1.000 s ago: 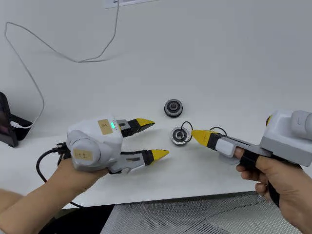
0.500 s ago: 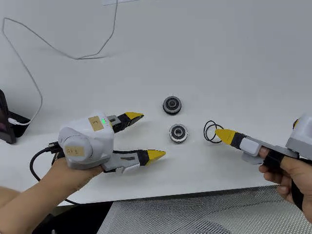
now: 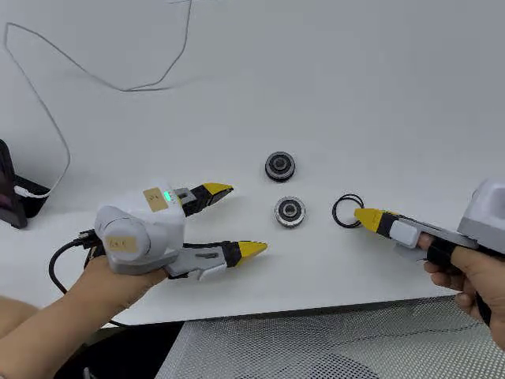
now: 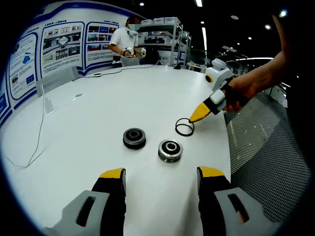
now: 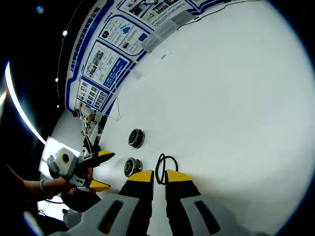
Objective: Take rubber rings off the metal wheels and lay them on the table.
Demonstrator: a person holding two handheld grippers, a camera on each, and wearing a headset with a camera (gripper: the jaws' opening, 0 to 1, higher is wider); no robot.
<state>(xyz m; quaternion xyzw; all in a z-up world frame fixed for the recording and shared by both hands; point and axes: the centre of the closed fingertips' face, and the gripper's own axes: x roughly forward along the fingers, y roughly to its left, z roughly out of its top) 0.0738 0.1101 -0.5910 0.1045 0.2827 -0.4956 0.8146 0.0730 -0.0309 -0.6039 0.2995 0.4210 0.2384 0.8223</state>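
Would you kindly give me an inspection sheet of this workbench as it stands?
Surface: white table, clean.
Job's things: round metal wheels, far wheel dark-rimmed, near wheel bare silver; thin black rubber ring flat on table.
Clutter: black device at left edge.
Grippers: left gripper open; right gripper fingers nearly together at ring, hold unclear.
Cables: white cable; black lead.
Surroundings: wall posters, a person.
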